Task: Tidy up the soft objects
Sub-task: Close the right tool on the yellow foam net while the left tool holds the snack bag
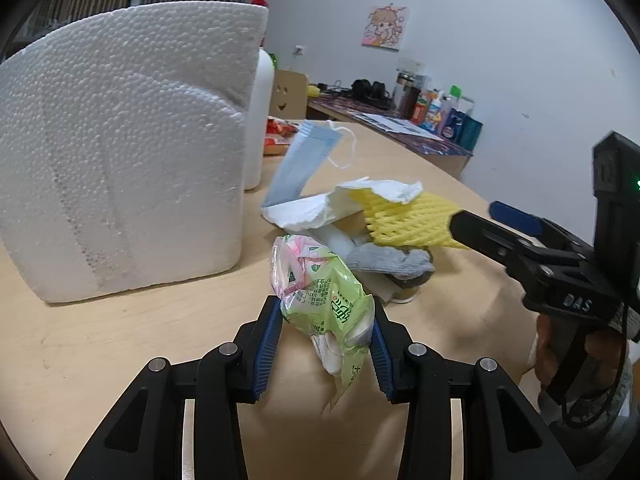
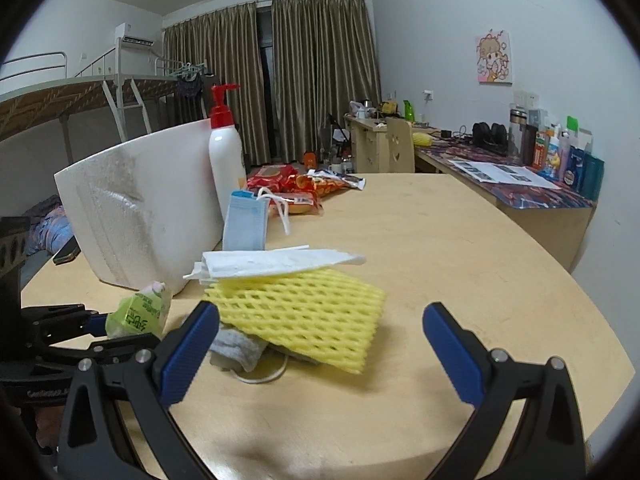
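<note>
**A:** What are the jaws doing?

**B:** The left gripper [image 1: 326, 340] is clamped on a green tissue pack [image 1: 324, 296], pinching its crinkled wrapper between the blue pads. The pack hangs just above the table [image 1: 120, 360], with a loose tail of wrapper drooping below the pads. The right gripper [image 2: 320, 344] has its jaws spread wide and holds nothing; they sit low, on either side of the near edge of a yellow foam net [image 2: 304, 312].

**A:** And around that net?

**B:** Take the net as the landmark. A white napkin [image 2: 272, 262] rests on its far edge. Under it lies a grey sock [image 2: 238, 346], on what looks like a small roll I cannot identify. Behind the net a blue face mask [image 2: 245, 222] stands propped up. Left of the net is a big white foam block [image 2: 140, 208], with a pump bottle [image 2: 225, 160] at the block's far end and red snack bags [image 2: 288, 186] beyond. The tissue pack is just left of the net, near the sock.

**A:** What could go wrong?

**B:** I judge the grip on the pack is mostly on slippery film, so it may slide out if swung. The pile is loosely stacked: if the right jaws close on the net, the napkin likely slips off. A shove could also topple the mask. The two grippers are near each other and could collide.
</note>
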Available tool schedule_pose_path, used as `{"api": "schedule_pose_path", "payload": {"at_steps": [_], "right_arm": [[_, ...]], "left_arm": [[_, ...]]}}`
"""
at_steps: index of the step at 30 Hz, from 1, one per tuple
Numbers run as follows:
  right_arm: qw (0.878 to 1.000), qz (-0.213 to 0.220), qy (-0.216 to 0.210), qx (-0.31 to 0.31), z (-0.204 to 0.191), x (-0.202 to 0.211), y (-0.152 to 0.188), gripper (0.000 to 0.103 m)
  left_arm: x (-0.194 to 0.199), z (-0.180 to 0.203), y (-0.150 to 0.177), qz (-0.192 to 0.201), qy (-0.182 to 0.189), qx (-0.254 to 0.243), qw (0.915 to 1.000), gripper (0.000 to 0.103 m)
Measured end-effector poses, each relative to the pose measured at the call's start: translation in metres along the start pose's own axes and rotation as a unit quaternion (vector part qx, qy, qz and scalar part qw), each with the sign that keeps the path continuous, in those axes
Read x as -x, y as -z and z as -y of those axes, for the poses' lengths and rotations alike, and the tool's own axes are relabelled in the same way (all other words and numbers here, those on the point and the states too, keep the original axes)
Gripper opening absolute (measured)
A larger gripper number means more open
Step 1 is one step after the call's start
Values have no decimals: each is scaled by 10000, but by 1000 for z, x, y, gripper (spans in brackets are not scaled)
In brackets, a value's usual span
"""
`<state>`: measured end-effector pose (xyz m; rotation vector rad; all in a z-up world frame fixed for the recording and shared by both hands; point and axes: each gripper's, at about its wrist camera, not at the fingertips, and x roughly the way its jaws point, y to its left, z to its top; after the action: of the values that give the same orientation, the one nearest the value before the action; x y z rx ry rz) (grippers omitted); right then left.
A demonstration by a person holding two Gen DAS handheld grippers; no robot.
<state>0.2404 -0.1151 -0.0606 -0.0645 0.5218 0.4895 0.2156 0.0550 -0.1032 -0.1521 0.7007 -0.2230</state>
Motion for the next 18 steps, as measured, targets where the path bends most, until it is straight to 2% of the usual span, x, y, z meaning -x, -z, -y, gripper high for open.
{"api": "schedule_pose_path", "payload": {"at_steps": [8,10,13,14,16,18], "right_arm": [[9988,-255,-79,-420,11,-14,-2,103],[9977,-356,-209,-546,16,-18,0,98],[9952,-511,-395,-731,22,-22,2,73],[9949,-538,-419,-742,22,-23,3,59],[9950,-614,-344,-706,20,-24,5,51],[9959,-544,-312,-658,19,-20,7,34]], "left_arm": [[5,3,2,48,181,-84,9998,44],[6,2,1,54,210,-49,9998,44],[4,3,0,76,243,-52,9997,44],[5,2,-1,79,259,-59,9996,44],[5,2,-1,103,249,-80,9996,44],[5,3,-1,136,241,-98,9996,44]]}}
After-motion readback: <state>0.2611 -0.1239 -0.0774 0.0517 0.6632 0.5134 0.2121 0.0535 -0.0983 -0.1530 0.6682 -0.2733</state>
